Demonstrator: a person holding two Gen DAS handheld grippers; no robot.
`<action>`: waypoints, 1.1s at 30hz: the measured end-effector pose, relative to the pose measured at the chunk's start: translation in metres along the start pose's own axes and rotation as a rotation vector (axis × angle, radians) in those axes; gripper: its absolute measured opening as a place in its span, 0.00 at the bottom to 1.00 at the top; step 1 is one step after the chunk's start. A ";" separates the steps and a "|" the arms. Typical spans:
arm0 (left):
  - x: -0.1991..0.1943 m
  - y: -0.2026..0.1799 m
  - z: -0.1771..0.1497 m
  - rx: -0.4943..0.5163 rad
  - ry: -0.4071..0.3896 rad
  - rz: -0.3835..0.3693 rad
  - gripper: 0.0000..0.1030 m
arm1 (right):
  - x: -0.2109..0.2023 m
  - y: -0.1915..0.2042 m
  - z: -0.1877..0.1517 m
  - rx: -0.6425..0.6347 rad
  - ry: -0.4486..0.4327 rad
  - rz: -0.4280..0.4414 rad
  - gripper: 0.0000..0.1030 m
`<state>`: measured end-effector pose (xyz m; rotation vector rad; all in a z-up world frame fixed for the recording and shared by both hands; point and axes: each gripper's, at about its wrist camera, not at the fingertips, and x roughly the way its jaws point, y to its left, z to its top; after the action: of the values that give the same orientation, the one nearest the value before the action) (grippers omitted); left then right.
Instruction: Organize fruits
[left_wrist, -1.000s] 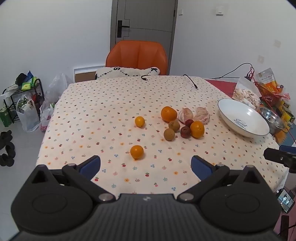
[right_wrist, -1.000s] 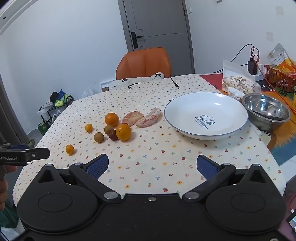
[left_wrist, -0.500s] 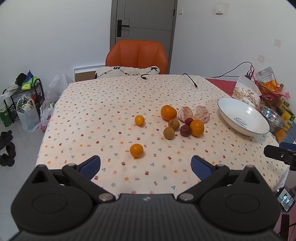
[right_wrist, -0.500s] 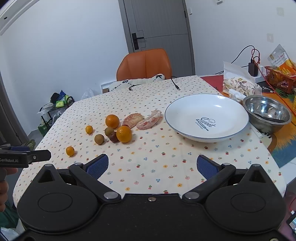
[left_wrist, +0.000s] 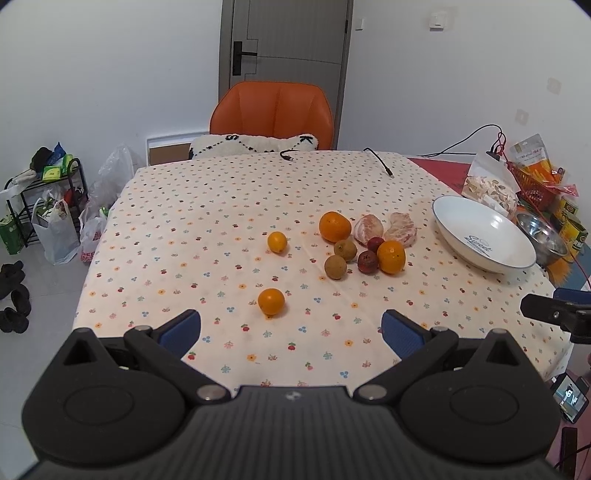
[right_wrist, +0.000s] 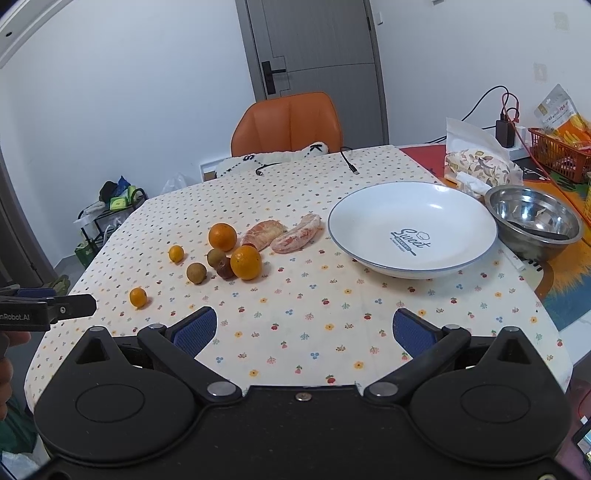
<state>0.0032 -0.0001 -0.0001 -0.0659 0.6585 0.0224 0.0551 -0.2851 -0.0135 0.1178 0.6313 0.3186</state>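
Note:
Fruit lies loose on the flowered tablecloth (left_wrist: 207, 206): two small oranges (left_wrist: 271, 301) (left_wrist: 277, 241), two bigger oranges (left_wrist: 335, 226) (left_wrist: 391, 256), two brown round fruits (left_wrist: 335, 267), two dark red ones (left_wrist: 368, 261) and two peeled pomelo pieces (left_wrist: 400, 229). A white bowl (right_wrist: 412, 229) marked "Sweet" stands empty to the right of them. My left gripper (left_wrist: 291, 330) hangs open over the table's near edge, just short of the nearest small orange. Open too and holding nothing, my right gripper (right_wrist: 304, 330) sits in front of the bowl.
A steel bowl (right_wrist: 533, 219), a bag of snacks (right_wrist: 480, 166), a red basket (right_wrist: 557, 149) and charger cables crowd the right end. An orange chair (left_wrist: 273, 110) with a cushion stands at the far side. Bags and a rack (left_wrist: 48, 206) sit on the floor left.
Both grippers have drawn back and risen slightly, so the fruit and the bowl look a little smaller and farther. Nothing on the table has moved.

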 end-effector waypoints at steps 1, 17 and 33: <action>0.000 0.000 0.000 0.001 0.000 -0.001 1.00 | 0.000 0.000 0.000 0.000 0.000 -0.001 1.00; 0.001 -0.004 0.000 0.003 0.002 -0.010 1.00 | -0.001 -0.001 -0.002 0.000 0.000 -0.007 1.00; 0.000 -0.007 0.001 0.007 -0.005 -0.023 1.00 | -0.004 -0.001 -0.001 -0.005 -0.003 -0.013 1.00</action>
<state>0.0038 -0.0071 0.0007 -0.0664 0.6526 -0.0022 0.0519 -0.2872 -0.0127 0.1090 0.6282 0.3075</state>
